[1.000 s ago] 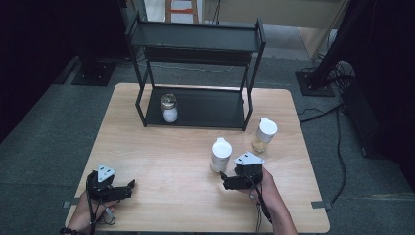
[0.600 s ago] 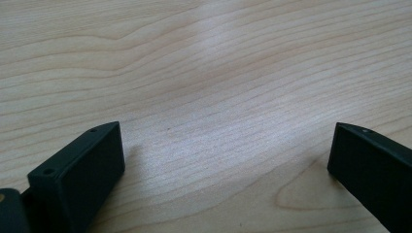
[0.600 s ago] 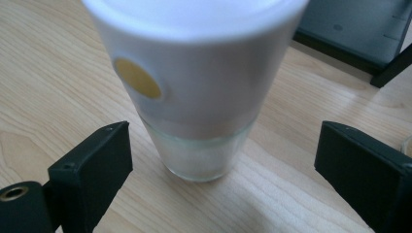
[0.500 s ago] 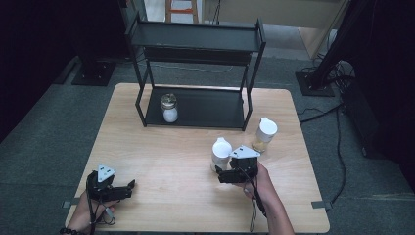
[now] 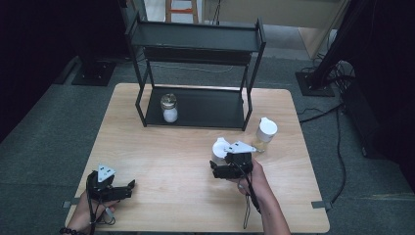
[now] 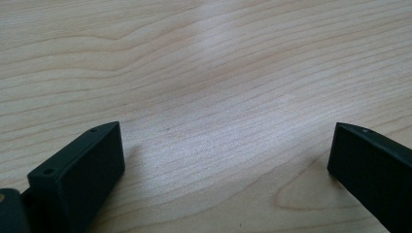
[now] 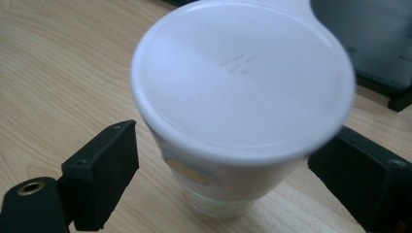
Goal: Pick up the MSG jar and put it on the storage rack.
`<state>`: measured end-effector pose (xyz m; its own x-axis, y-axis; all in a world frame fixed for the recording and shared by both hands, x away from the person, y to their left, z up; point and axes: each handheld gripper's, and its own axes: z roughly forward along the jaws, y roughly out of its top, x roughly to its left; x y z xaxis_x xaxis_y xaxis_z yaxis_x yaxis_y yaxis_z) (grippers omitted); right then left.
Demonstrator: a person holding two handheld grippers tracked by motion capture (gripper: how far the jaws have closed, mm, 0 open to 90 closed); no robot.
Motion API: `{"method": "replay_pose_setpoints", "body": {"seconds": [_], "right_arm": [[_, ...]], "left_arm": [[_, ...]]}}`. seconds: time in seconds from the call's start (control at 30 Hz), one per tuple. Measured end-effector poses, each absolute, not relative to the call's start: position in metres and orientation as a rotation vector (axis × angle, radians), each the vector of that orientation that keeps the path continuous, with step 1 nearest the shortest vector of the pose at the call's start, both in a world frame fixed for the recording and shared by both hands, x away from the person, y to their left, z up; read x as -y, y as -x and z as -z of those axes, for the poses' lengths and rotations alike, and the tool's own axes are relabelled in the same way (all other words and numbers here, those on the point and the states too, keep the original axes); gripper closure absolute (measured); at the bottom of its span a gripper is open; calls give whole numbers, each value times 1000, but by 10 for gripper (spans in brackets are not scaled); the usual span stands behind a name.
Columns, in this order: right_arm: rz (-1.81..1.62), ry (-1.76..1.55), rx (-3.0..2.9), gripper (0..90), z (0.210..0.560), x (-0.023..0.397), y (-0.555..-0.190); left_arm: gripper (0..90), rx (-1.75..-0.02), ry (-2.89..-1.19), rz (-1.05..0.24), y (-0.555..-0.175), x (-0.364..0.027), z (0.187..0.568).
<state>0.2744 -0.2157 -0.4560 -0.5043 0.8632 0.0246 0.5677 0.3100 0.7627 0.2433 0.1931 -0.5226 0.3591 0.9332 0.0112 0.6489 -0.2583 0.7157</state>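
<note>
A jar with a white lid (image 7: 240,82) stands upright on the wooden table (image 5: 171,156), right of the middle. My right gripper (image 7: 231,138) has it between its jaws, which have just been closing. A gap still shows between the left finger (image 7: 104,170) and the glass; the lid hides the other side. From above, the right gripper (image 5: 219,161) sits just in front of that jar (image 5: 220,146). My left gripper (image 5: 128,187) rests open near the front left corner. Its jaws (image 6: 226,155) stand wide over bare wood.
A second white-lidded jar (image 5: 265,131) with yellowish contents stands close to the right of the first. A black two-level rack (image 5: 195,44) stands at the back of the table, with a small glass jar (image 5: 169,108) on its lower shelf.
My right hand has moved left and away from the front edge, up to the white-lidded jar, and its jaws now flank it. The left hand has stayed put.
</note>
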Motion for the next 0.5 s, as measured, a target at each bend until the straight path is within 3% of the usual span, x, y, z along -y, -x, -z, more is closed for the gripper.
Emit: {"method": "replay_pose_setpoints", "body": {"seconds": [0.5], "right_arm": [[-959,-1310,-2175,273,454,206,-280]], "left_arm": [[0,-1367,-2004,-589,-243,-193,523]]}}
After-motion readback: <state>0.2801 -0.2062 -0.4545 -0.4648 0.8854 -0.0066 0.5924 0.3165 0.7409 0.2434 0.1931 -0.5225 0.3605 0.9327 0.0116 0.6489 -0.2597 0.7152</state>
